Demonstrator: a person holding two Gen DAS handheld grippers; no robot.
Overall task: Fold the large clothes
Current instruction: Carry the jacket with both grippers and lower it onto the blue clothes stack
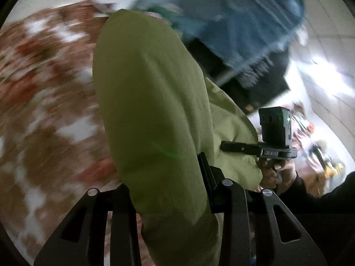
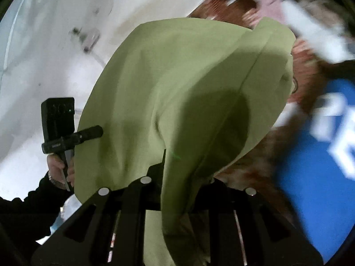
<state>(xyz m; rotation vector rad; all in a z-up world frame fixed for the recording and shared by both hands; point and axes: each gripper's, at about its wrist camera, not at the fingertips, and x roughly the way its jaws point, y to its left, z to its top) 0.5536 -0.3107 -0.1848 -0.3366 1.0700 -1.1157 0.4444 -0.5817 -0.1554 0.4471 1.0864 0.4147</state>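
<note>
A large olive-green garment [image 1: 150, 102] hangs lifted in the air between both grippers, and its cloth fills the middle of each view. My left gripper [image 1: 177, 201] is shut on one edge; the cloth drapes over its fingertips and hides them. My right gripper [image 2: 175, 177] is shut on another edge of the green garment [image 2: 188, 88], its tips also buried in fabric. In the left wrist view the right gripper [image 1: 224, 145] reaches into the cloth from the right. The right wrist view has the left gripper [image 2: 99, 130] doing the same from the left.
Below lies a brown, red and white patterned cover [image 1: 44, 93], blurred by motion. Blue clothing [image 1: 244, 26] is heaped beyond it. A blue garment with white letters [image 2: 321, 155] lies at right. A pale wall [image 2: 55, 33] stands at left. Hands in dark sleeves [image 2: 57, 168] hold the grippers.
</note>
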